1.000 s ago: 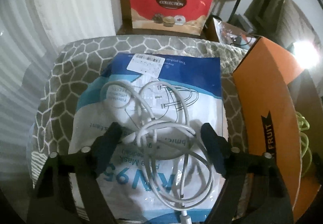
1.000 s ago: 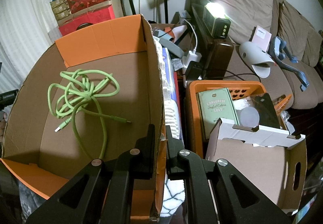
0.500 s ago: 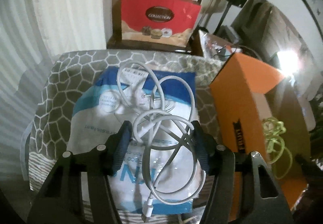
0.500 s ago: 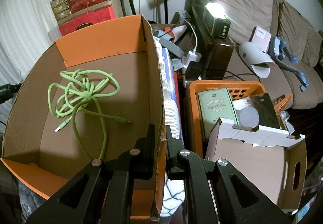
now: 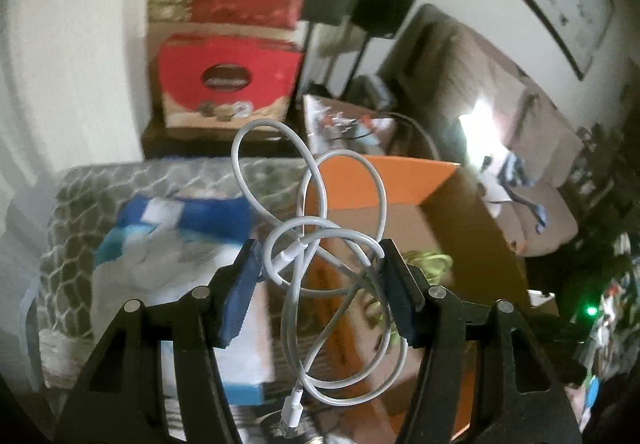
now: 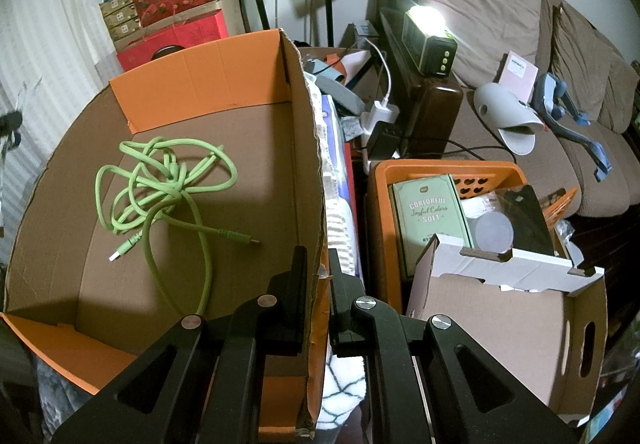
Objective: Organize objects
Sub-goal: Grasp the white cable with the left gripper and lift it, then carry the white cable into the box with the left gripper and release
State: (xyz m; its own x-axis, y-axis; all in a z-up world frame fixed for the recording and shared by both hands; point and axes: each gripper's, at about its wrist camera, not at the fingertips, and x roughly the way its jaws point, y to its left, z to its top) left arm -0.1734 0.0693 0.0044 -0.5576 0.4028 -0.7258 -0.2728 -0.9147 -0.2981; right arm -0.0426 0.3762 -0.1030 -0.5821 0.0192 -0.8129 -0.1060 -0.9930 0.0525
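Observation:
My left gripper [image 5: 320, 264] is shut on a tangled white cable [image 5: 320, 244] and holds it in the air, its plug hanging low. Behind it are the blue and white mask packet [image 5: 160, 240] on a grey patterned cushion [image 5: 76, 212] and the orange cardboard box [image 5: 400, 184] to the right. My right gripper [image 6: 318, 280] is shut on the right wall of that orange cardboard box [image 6: 308, 164]. A green cable [image 6: 168, 184] lies coiled on the box floor.
An orange plastic basket [image 6: 440, 168] with a green booklet and a white cardboard box [image 6: 500, 304] stand right of the box. A lit lamp [image 6: 428, 40] and a sofa [image 6: 520, 44] lie beyond. Red gift bags [image 5: 228, 80] stand at the back.
My left gripper closed on the white cable, lifted it off the mask packet and swung right toward the orange box. The right gripper has not moved.

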